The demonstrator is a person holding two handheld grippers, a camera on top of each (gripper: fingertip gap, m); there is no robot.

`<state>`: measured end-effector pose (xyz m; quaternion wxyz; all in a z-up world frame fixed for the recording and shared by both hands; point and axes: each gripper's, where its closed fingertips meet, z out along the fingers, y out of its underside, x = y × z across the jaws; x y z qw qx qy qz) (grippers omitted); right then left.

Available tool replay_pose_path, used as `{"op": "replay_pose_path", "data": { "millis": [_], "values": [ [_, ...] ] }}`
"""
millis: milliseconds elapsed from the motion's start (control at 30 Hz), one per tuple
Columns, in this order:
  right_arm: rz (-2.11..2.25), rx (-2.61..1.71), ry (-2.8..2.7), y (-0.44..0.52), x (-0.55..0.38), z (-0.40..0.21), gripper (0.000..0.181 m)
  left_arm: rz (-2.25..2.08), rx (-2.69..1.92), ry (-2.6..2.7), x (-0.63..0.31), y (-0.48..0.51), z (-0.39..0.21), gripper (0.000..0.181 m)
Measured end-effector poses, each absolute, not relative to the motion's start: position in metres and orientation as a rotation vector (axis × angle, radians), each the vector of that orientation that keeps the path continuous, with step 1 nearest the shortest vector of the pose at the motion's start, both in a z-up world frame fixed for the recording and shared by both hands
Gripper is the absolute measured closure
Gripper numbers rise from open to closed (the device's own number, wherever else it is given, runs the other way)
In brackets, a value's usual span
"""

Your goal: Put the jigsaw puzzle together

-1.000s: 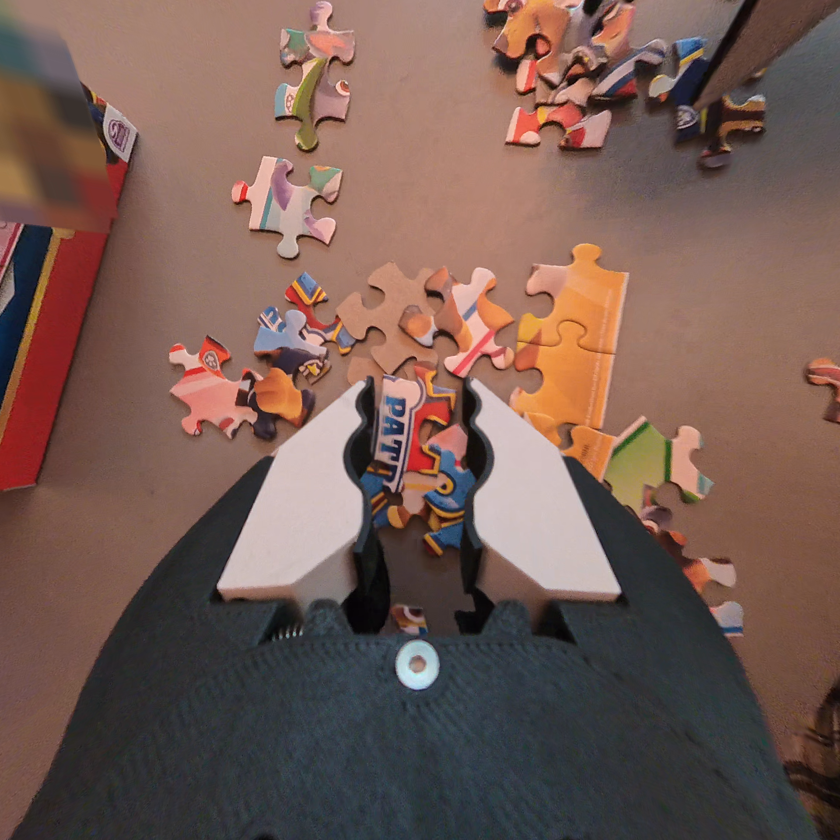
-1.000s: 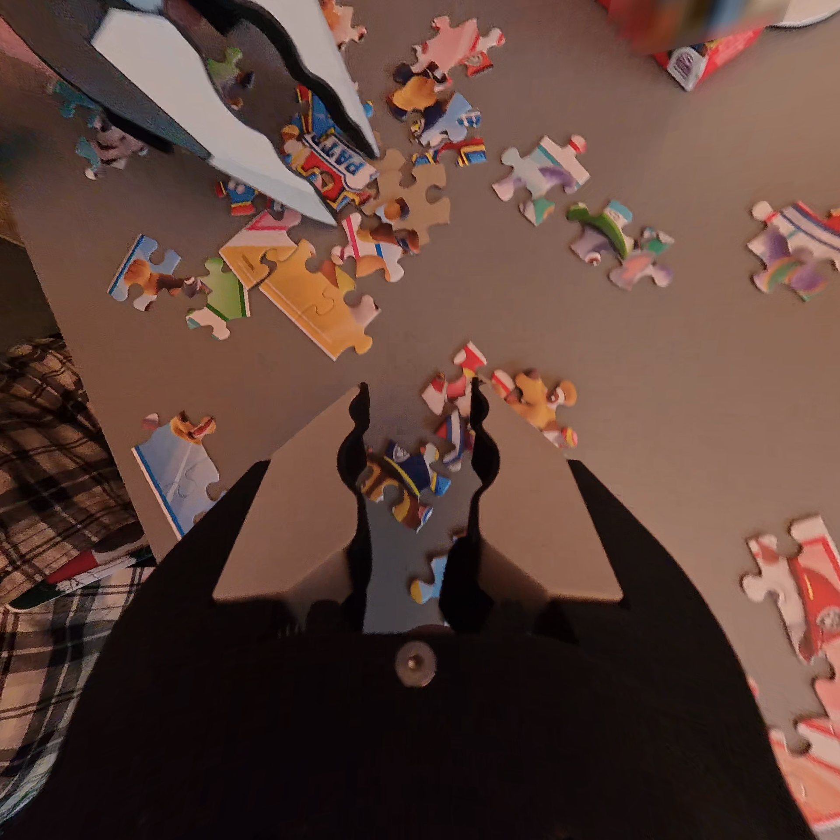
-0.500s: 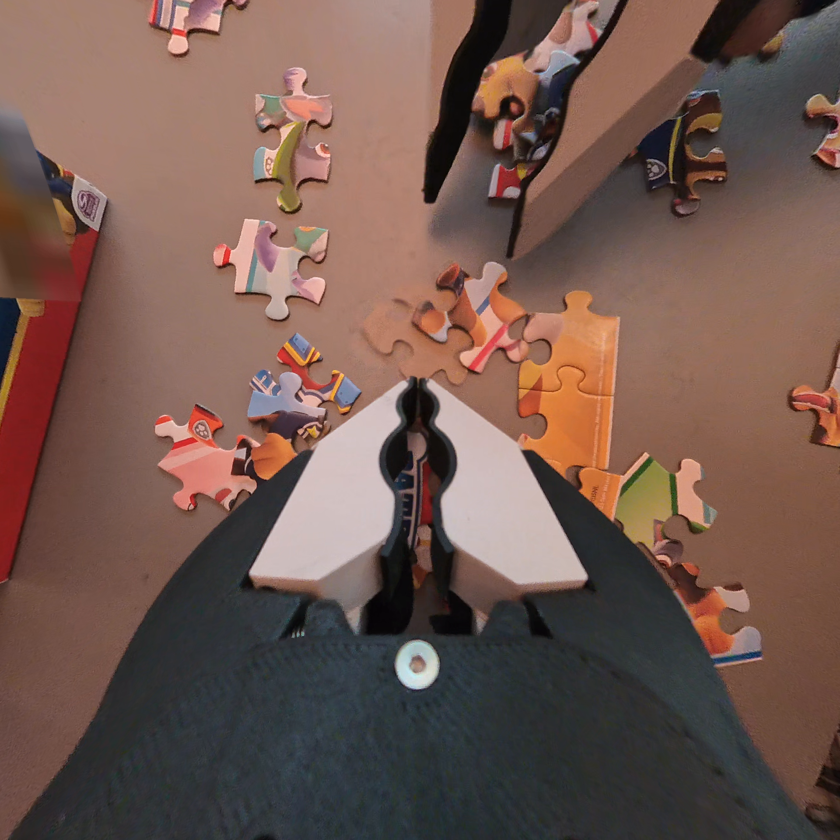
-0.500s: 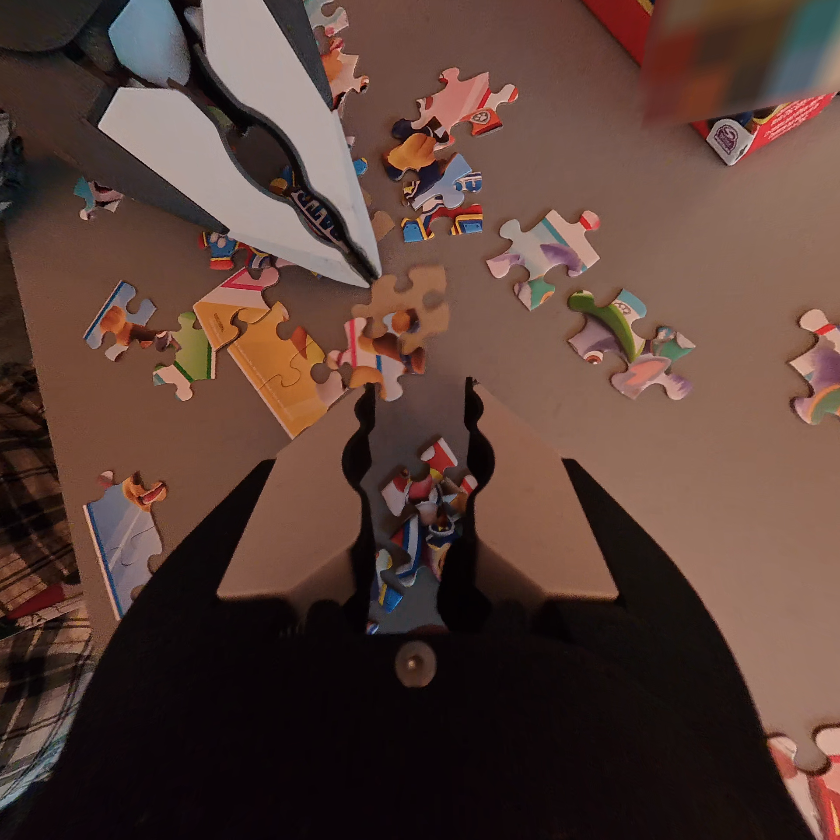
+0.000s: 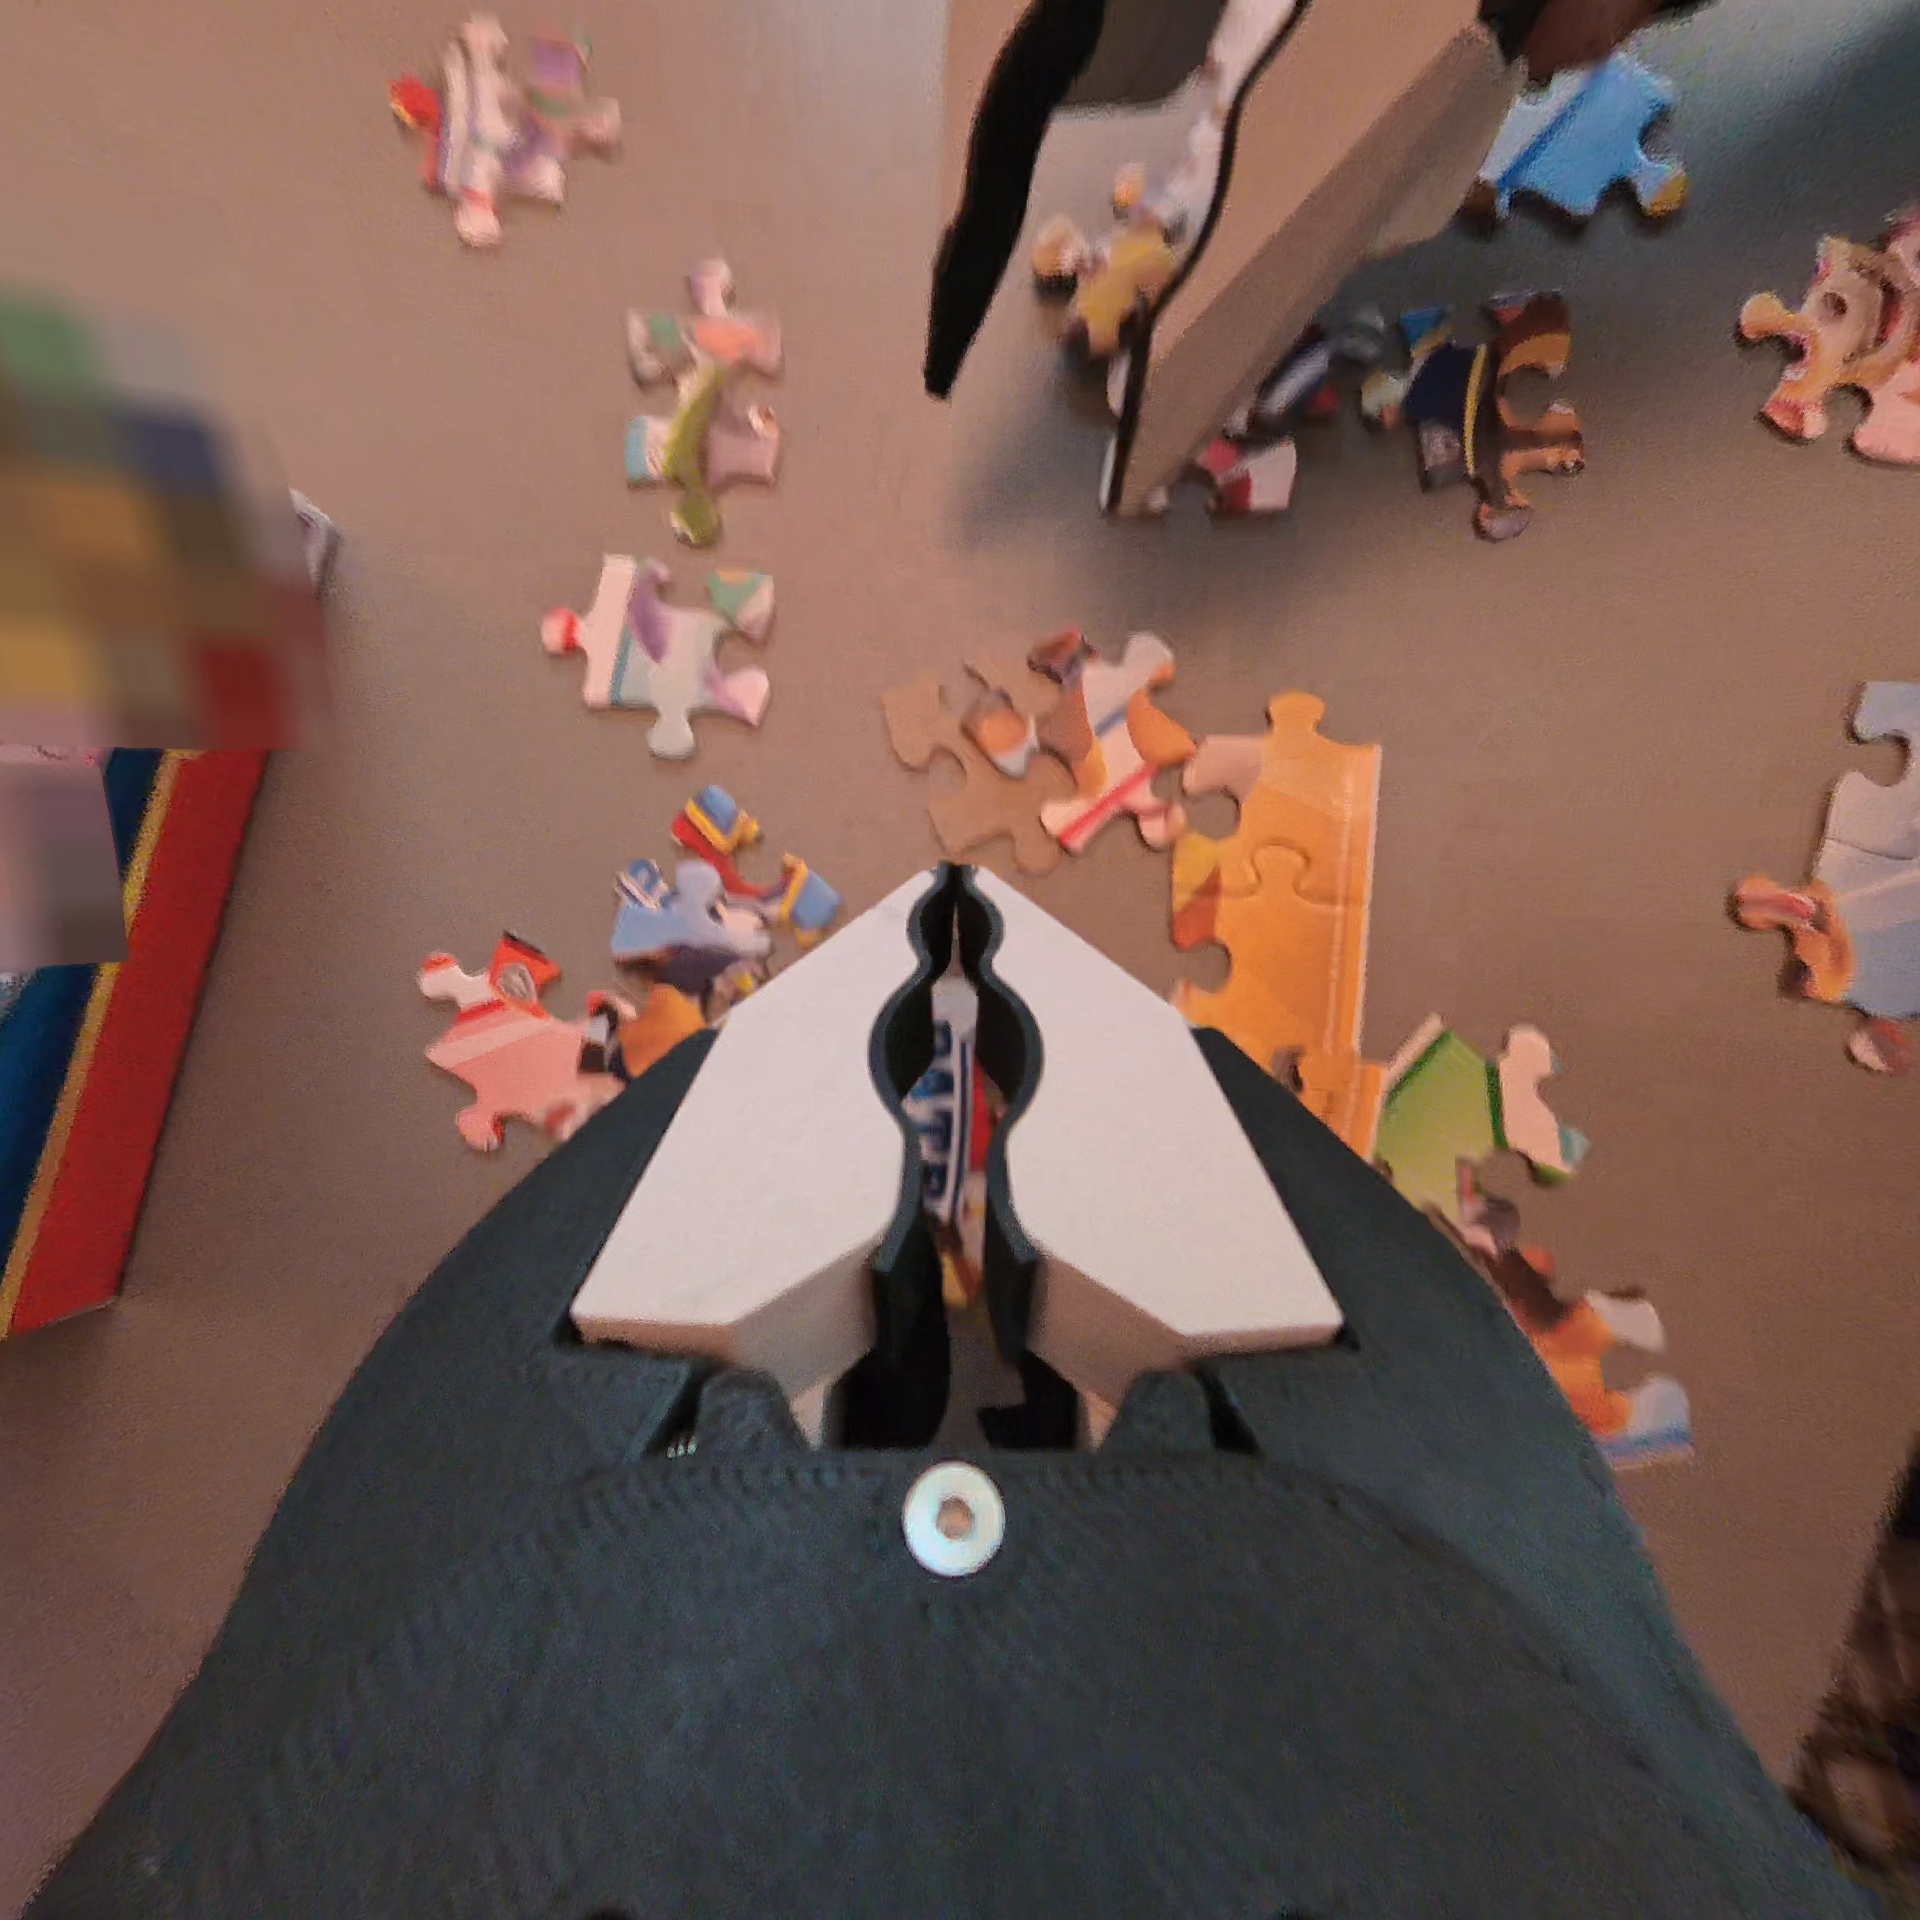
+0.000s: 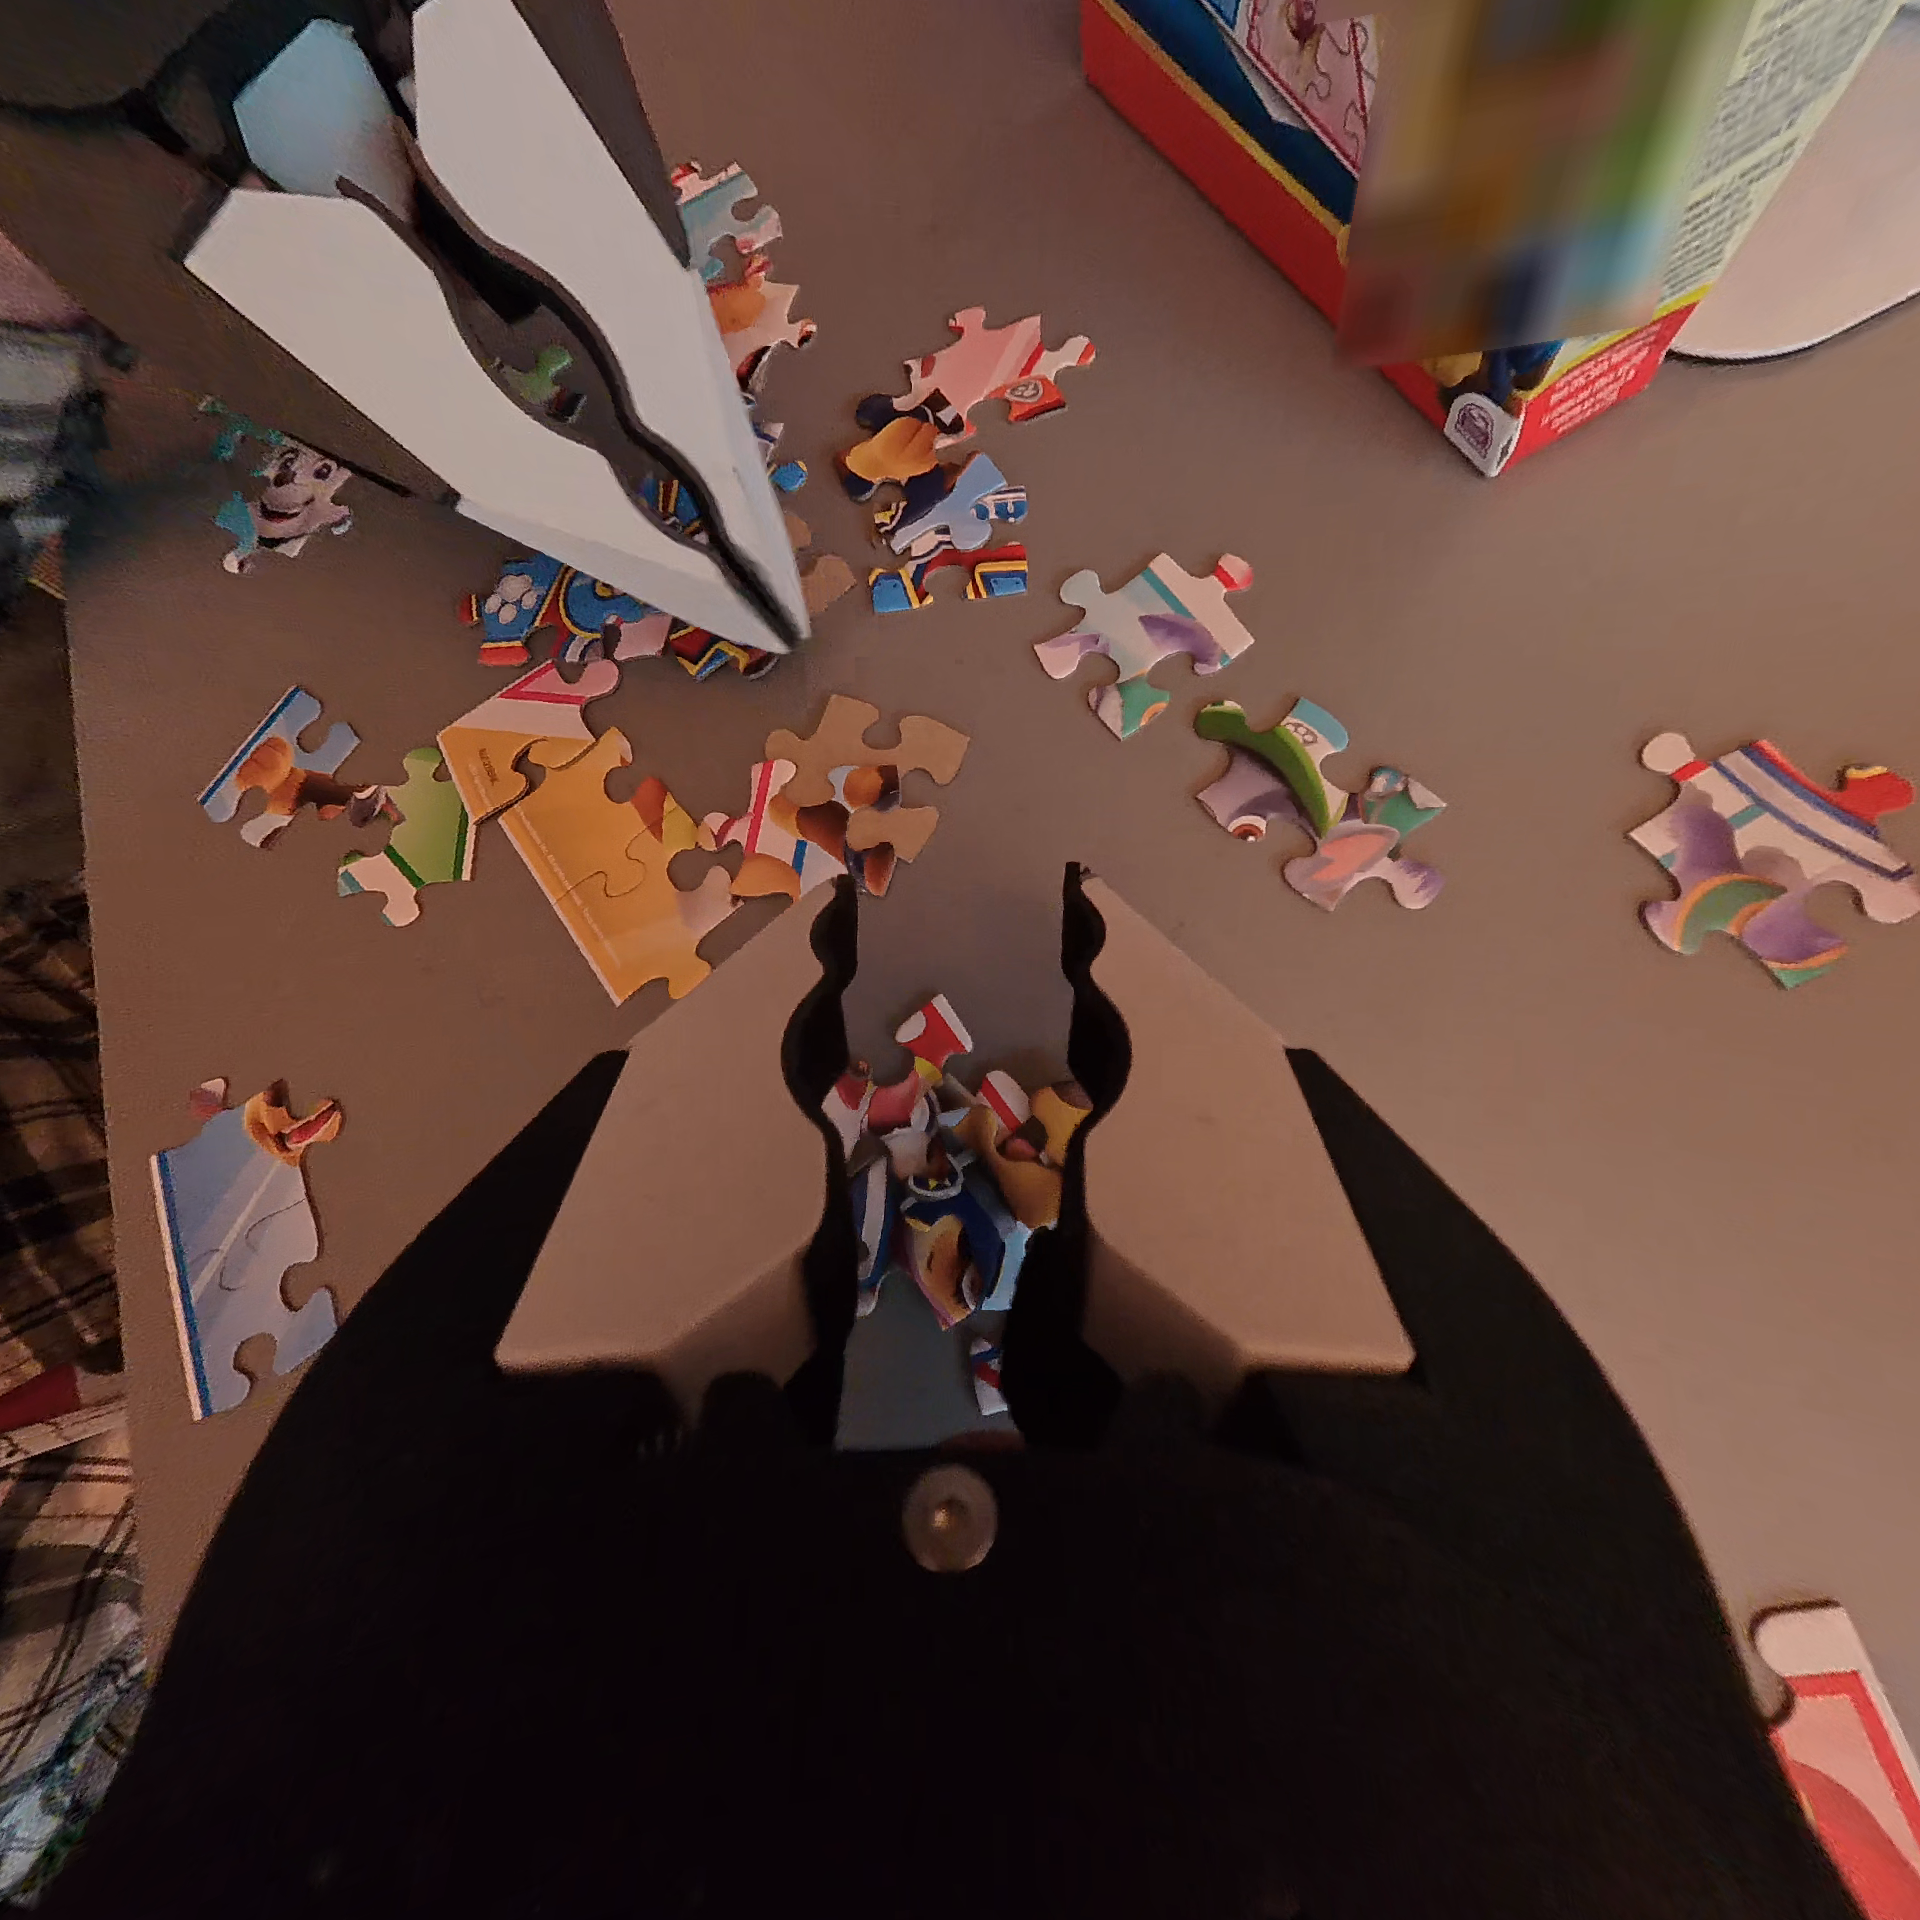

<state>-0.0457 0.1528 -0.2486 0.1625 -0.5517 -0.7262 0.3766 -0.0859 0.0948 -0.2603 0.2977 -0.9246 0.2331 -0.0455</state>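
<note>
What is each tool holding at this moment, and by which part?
The left tool is shut on a red-and-blue puzzle piece, held on edge by its flat faces. The right tool is open, holding nothing; loose pieces lie between its fingers.

Since a second ago, our left gripper (image 5: 954,883) has closed on the red-and-blue puzzle piece (image 5: 951,1101) and lifted it; our right gripper (image 6: 961,883), fingers apart, has moved over a small heap of pieces (image 6: 951,1153).
</note>
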Motion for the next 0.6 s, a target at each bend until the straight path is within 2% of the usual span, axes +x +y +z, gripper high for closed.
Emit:
{"op": "replay_pose_path", "data": {
  "millis": [167, 233, 300, 400, 500, 533, 600],
  "values": [
    [1.001, -1.46, -2.189, 0.132, -0.047, -0.258, 0.139, -0.114, -2.544, 0.593, -0.103, 0.062, -0.253, 0.151],
    [0.965, -1.419, -2.217, 0.126, -0.051, -0.263, 0.139, -0.127, -2.569, 0.589, -0.108, 0.048, -0.254, 0.147],
    [0.973, -1.395, -2.229, 0.121, -0.054, -0.264, 0.14, -0.113, -2.6, 0.568, -0.113, 0.041, -0.259, 0.134],
    [0.99, -1.374, -2.217, 0.118, -0.057, -0.263, 0.142, -0.103, -2.639, 0.57, -0.113, 0.035, -0.274, 0.128],
    [0.996, -1.364, -2.198, 0.12, -0.058, -0.261, 0.142, -0.127, -2.598, 0.53, -0.11, 0.043, -0.274, 0.139],
    [1.002, -1.362, -2.191, 0.121, -0.058, -0.26, 0.143, -0.172, -2.583, 0.549, -0.104, 0.043, -0.273, 0.152],
    [1.02, -1.359, -2.173, 0.123, -0.059, -0.258, 0.144, -0.212, -2.553, 0.572, -0.098, 0.047, -0.269, 0.155]
  ]
}}
